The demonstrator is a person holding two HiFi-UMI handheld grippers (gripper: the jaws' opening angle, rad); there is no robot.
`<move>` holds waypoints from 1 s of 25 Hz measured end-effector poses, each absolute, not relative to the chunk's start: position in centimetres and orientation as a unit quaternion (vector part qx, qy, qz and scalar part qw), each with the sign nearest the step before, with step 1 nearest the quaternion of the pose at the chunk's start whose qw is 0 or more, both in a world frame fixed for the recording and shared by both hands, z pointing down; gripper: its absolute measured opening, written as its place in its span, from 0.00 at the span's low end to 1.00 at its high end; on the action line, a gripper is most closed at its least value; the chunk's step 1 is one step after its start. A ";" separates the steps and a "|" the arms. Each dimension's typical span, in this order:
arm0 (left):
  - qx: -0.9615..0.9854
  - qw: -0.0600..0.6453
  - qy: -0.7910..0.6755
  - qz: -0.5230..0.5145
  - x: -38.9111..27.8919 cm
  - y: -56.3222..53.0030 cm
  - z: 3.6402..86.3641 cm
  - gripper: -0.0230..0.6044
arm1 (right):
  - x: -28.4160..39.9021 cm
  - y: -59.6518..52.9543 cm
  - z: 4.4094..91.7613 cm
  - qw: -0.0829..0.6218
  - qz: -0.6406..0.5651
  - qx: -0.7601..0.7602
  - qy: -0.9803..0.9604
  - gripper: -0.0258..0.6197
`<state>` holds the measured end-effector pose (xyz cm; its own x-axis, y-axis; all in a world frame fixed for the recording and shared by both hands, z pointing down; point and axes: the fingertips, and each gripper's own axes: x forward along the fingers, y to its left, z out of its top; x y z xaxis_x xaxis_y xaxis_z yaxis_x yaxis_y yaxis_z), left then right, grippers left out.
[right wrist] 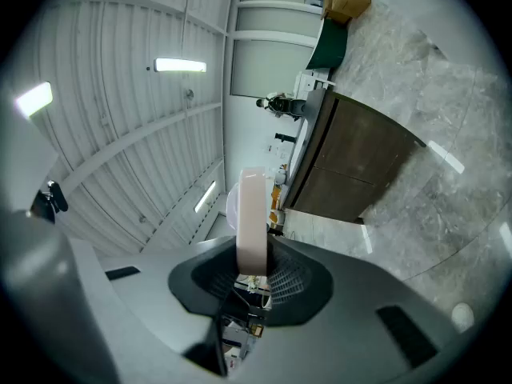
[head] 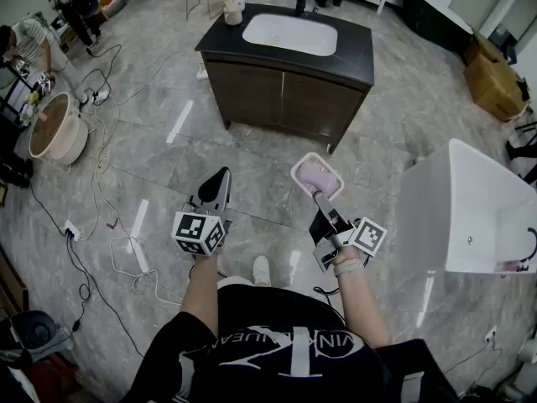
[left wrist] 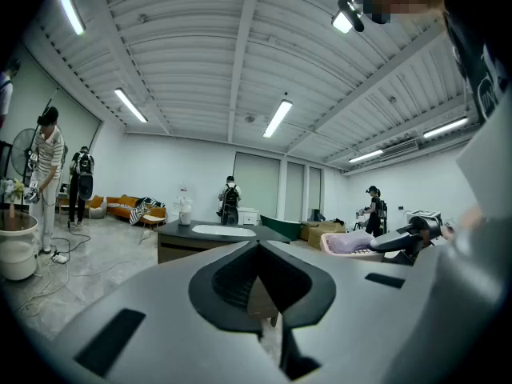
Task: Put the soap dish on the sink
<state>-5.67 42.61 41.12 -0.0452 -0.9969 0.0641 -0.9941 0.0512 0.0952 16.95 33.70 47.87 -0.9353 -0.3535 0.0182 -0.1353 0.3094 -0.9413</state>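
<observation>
The pink soap dish [head: 316, 175] is held out over the marble floor, with my right gripper [head: 321, 198] shut on its near rim. In the right gripper view the soap dish [right wrist: 253, 218] stands edge-on between the pads of that gripper [right wrist: 254, 274]. My left gripper [head: 221, 180] is beside it to the left, jaws together with nothing in them. The left gripper [left wrist: 260, 294] view shows the soap dish [left wrist: 350, 244] off to the right. The sink [head: 289, 34], a white basin in a black-topped dark wood cabinet, stands some way ahead across the floor.
A bottle and cup [head: 234, 7] stand at the counter's left corner, with a faucet [head: 299, 2] behind the basin. A white bathtub [head: 470, 217] is at the right, cardboard boxes [head: 493, 77] beyond it. Cables [head: 101, 217] and a round tub [head: 54, 129] lie left, near people.
</observation>
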 end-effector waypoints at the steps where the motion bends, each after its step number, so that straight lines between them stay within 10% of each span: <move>1: 0.690 0.056 -0.721 -0.011 -5.9 42.4 41.2 0.06 | 16.7 33.6 47.9 0.097 -0.567 -0.152 0.804 0.17; 25: 0.699 0.083 -0.710 -0.014 -12.6 38.7 43.3 0.06 | 12.2 29.0 48.9 0.104 -0.571 -0.184 0.793 0.17</move>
<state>-12.55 38.65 43.26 -0.0085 -0.9951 0.0985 -0.9904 0.0220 0.1368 12.21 28.97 48.87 -0.9103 -0.4115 0.0451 -0.1732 0.2795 -0.9444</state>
